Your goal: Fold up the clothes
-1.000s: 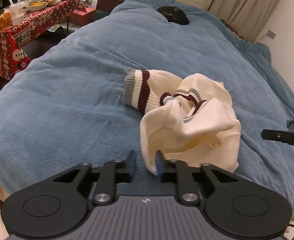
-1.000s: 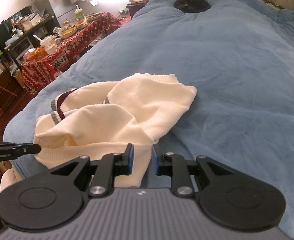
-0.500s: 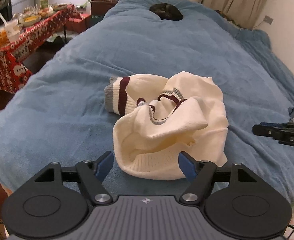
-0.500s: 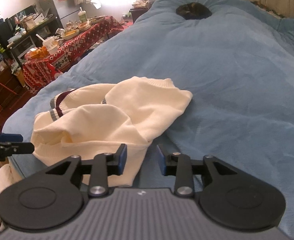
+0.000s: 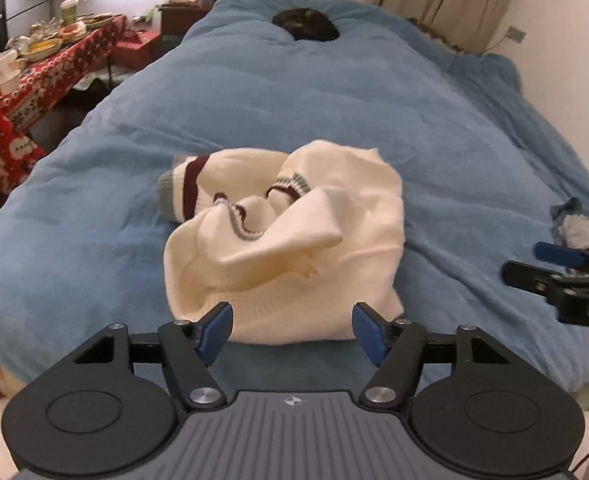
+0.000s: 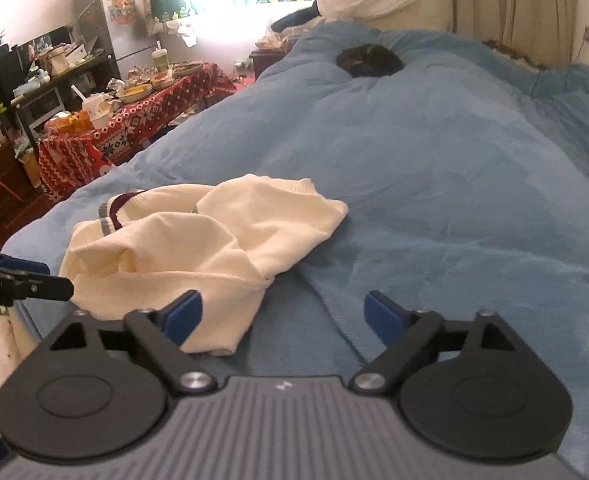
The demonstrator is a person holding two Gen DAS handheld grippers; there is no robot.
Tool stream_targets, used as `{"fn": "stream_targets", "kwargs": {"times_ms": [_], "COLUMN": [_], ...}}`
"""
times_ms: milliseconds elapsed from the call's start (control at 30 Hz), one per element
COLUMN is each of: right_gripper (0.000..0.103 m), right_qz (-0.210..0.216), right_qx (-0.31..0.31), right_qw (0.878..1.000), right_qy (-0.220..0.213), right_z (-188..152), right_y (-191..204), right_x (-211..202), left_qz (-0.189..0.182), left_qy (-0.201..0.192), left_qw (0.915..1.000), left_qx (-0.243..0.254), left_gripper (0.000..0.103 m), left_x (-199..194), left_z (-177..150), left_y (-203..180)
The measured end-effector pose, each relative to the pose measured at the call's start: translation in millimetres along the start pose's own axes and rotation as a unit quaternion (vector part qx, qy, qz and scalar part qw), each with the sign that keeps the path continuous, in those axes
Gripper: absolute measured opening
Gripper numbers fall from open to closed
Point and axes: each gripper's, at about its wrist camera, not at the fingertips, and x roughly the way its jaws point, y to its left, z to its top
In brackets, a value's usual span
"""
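A cream knit sweater (image 5: pixel 286 240) with maroon and grey striped trim lies crumpled on the blue duvet (image 5: pixel 334 120), near its front edge. My left gripper (image 5: pixel 291 314) hovers just before the sweater's hem. Its jaws stand apart and are closing, with the hem lying between and beyond the pads, untouched. My right gripper (image 6: pixel 283 300) is to the right of the sweater (image 6: pixel 198 240). Its jaws are opening wide over bare duvet, and only the sweater's lower corner lies by the left finger. Each gripper shows at the edge of the other's view: right gripper (image 5: pixel 534 264), left gripper (image 6: pixel 42 276).
A dark curled-up animal (image 5: pixel 305 24) lies at the far end of the bed. A table with a red patterned cloth (image 6: pixel 134 120) and food stands left of the bed. A small heap of other clothes (image 5: pixel 578 228) lies at the bed's right edge.
Both grippers have let go of the sweater, opened and drawn back from it. The sweater has settled onto the duvet in a crumpled heap.
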Motion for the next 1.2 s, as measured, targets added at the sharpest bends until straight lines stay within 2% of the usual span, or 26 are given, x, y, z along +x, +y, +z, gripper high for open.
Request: {"fn": "stream_targets", "kwargs": {"times_ms": [133,233,333,467,567,667,767,833,967,1100,1200], "right_gripper": [0.102,0.102,0.102,0.102,0.102,0.102,0.102,0.1,0.092,0.089,0.088], "right_qz": [0.008,0.013,0.011,0.048,0.045,0.056,0.081,0.082,0.096,0.104,0.111], "right_qx": [-0.015,-0.029,-0.048,-0.032,-0.053,-0.074,-0.087,-0.102,-0.091,-0.084,-0.096], "right_qw": [1.0,0.999,0.999,0.998,0.997,0.995,0.992,0.991,0.988,0.984,0.978], "right_qy": [-0.012,-0.013,0.002,0.018,0.015,0.02,0.033,0.042,0.075,0.118,0.151], "right_z": [-7.4,-8.8,-4.9,8.4,22.7,43.0,68.3,85.9,117.8,142.2,154.8], "right_y": [-3.4,-7.6,-12.4,-24.1,-24.2,-24.7,-28.1,-27.0,-26.3,-19.9,-8.7], "right_x": [-10.3,-6.5,10.4,41.3,64.5,88.6,112.8,128.2,155.6,179.1,195.8], "left_qz": [0.011,0.011,0.032,0.031,0.07,0.076,0.092,0.101,0.104,0.107,0.098], "left_qy": [-0.017,-0.02,-0.017,-0.016,-0.021,-0.013,0.007,0.018,0.044,0.083,0.114], "left_qw": [0.9998,0.9997,0.999,0.9968,0.995,0.9952,0.9947,0.9939,0.9909,0.9825,0.9777], "left_qx": [0.008,-0.007,-0.028,-0.071,-0.068,-0.06,-0.045,-0.04,-0.074,-0.127,-0.147], "left_gripper": [0.069,0.072,0.073,0.073,0.062,0.062,0.06,0.06,0.059,0.058,0.059], "left_x": [-2.3,0.8,11.4,25.0,35.8,43.7,55.9,65.3,79.3,85.3,87.5], "left_z": [-1.6,2.3,15.0,32.0,44.3,58.9,76.0,83.9,89.8,96.5,97.5], "left_y": [-8.3,-6.1,0.1,15.2,18.7,22.8,25.3,27.1,36.6,50.2,55.2]}}
